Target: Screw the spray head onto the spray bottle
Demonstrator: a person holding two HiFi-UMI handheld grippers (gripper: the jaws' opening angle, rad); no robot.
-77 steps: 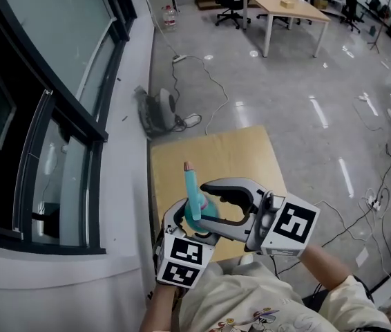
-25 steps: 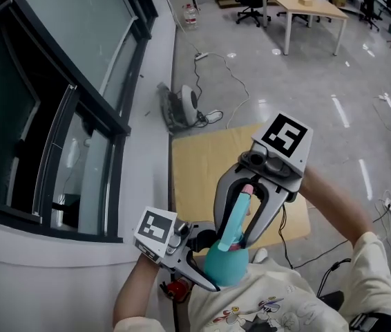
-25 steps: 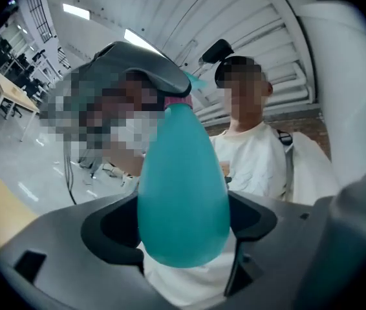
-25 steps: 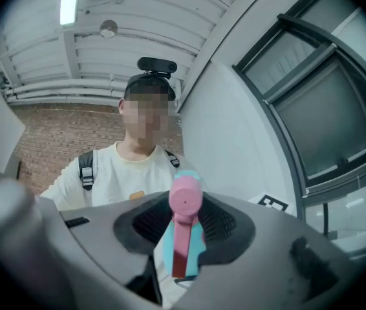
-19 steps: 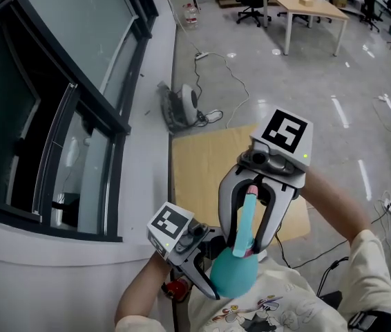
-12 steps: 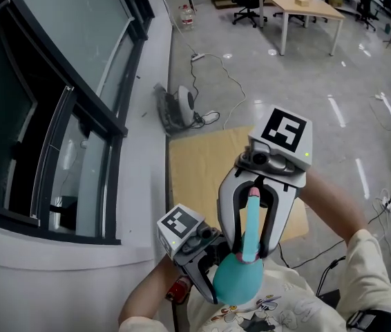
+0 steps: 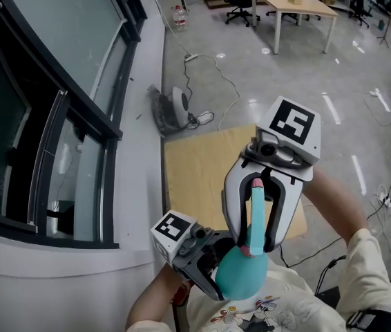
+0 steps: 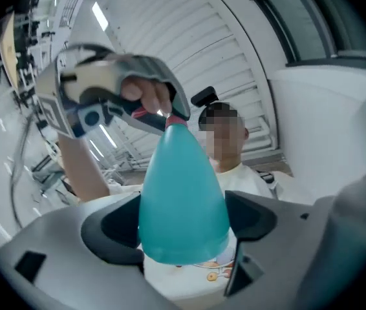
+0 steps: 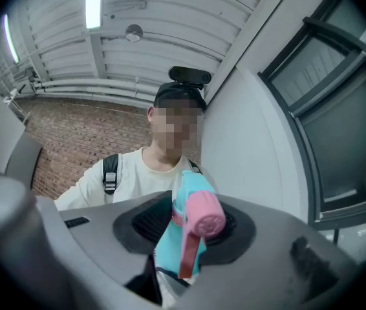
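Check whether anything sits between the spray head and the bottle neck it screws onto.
Nothing visible does. The spray head sits right at the neck of the spray bottle, no gap showing. The right gripper is shut on the head, the left gripper on the bottle's body.

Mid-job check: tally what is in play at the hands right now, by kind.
spray bottle: 1
spray head: 1
grippers: 2, the left gripper on the spray bottle and the right gripper on the spray head
Total: 4
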